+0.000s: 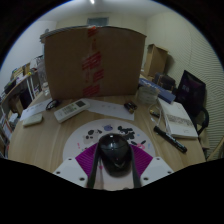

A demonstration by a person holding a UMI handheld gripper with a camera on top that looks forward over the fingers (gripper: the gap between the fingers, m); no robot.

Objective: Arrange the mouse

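A dark grey computer mouse (pixel 114 151) sits between my gripper's (pixel 114 168) two fingers, above a round white mat (pixel 80 142) with small dark marks on the wooden table. The magenta pads (pixel 88 157) flank the mouse closely on both sides and both fingers press on it. The mouse fills the space between the fingers. Its underside is hidden, so I cannot tell if it rests on the mat or is lifted.
A large cardboard box (pixel 90 60) stands at the back of the table (pixel 50 130). A white remote-like device (pixel 70 110) lies ahead left, a white keyboard (pixel 110 108) ahead, papers and a black pen (pixel 170 135) to the right, a black chair (pixel 192 95) beyond.
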